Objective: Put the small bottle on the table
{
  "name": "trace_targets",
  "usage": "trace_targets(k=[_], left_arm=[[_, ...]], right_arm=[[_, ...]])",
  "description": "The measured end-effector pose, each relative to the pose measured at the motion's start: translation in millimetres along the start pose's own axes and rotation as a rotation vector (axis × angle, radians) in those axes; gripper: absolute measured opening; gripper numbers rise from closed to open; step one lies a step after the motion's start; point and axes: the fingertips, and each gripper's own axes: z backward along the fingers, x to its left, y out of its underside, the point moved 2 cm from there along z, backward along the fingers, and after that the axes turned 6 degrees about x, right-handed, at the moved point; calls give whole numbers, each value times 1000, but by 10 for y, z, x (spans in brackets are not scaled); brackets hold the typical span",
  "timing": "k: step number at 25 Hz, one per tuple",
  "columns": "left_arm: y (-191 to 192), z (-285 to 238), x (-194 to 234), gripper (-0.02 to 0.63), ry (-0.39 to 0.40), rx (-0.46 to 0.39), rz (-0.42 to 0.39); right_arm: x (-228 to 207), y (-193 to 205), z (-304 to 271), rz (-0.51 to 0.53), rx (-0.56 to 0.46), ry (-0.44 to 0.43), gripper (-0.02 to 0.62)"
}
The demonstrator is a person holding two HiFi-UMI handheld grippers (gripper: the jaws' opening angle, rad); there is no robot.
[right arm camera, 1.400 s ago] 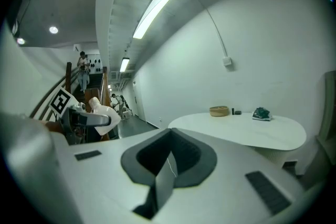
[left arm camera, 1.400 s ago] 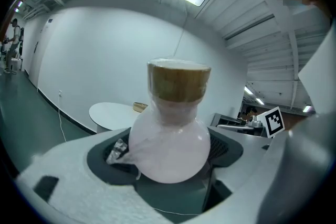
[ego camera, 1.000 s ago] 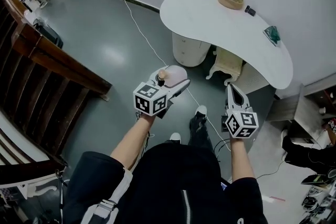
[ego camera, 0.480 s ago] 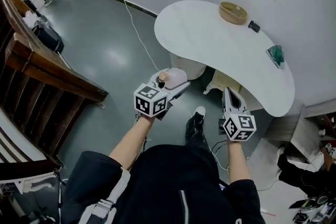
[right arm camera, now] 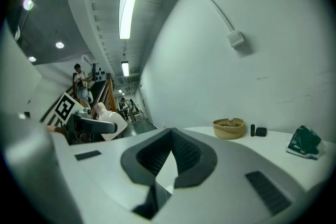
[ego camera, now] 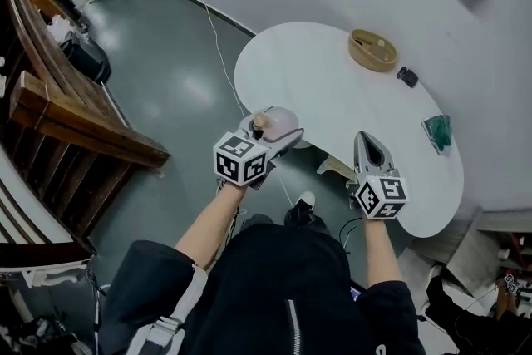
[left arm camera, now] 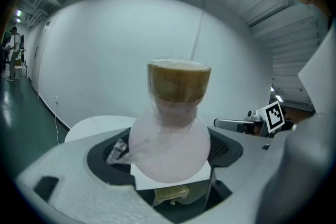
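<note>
A small round pink bottle [ego camera: 278, 121] with a cork stopper sits between the jaws of my left gripper [ego camera: 281, 129], which is shut on its belly. In the left gripper view the bottle [left arm camera: 168, 150] stands upright and fills the gap between the dark pads, cork on top. The white curved table [ego camera: 316, 79] lies just ahead, and the bottle is at its near edge. My right gripper [ego camera: 366, 140] is shut and holds nothing; it points over the table's near side. From the right gripper view the tabletop [right arm camera: 274, 139] stretches ahead.
On the table's far side are a tan bowl [ego camera: 371, 50], a small black item [ego camera: 407, 76] and a green packet [ego camera: 438, 131]. A wooden railing [ego camera: 75, 116] runs along the left. A white cable [ego camera: 218, 41] trails over the grey floor.
The table has come nearer and lower in the head view; both grippers now reach its near edge. The left gripper's hold on the bottle is unchanged, and the right stays shut.
</note>
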Motion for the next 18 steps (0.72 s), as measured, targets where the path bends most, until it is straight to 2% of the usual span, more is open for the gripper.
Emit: trace_targets(k=[8, 18], left_arm=[[-273, -598, 81, 400, -16, 0, -6], [-459, -960, 96, 400, 18, -3, -16]], right_arm=[[-554, -236, -304, 8, 2, -19, 2], [-843, -233, -439, -2, 19, 5, 2]])
